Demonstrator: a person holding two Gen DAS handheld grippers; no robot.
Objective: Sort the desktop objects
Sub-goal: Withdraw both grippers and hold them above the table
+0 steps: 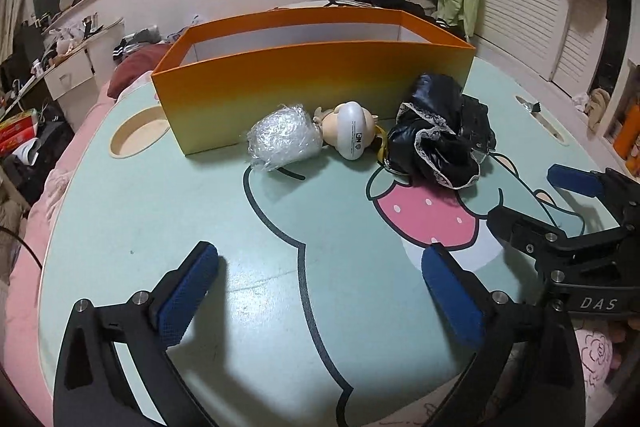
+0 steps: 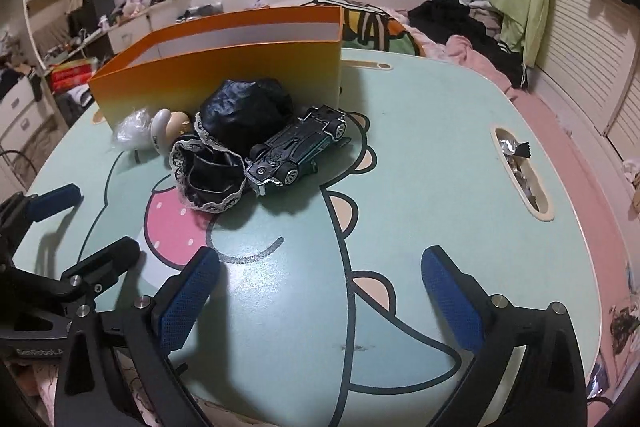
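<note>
Orange open-topped cardboard box (image 1: 312, 83) stands at 12 o'clock on the mint cartoon-printed table (image 1: 160, 211), fronted by crinkled plastic wrap ball (image 1: 282, 139), cream figurine (image 1: 352, 133), black lace-trimmed pouch (image 2: 224, 151) and dark toy car (image 2: 298, 151); left gripper (image 1: 320, 291) and right gripper (image 2: 320, 293) both released, empty.

Pretty dim indoor light coming from overhead, with a slightly warm colour cast. The worktop (image 1: 160, 227) has a soft sheen but no harsh glare. Both sets of tongs throw dark, fairly crisp shadows onto it. Heavy fisheye bend: the room edges curve and the corners go black. Centre is sharp, the far background goes soft and grainy.
</note>
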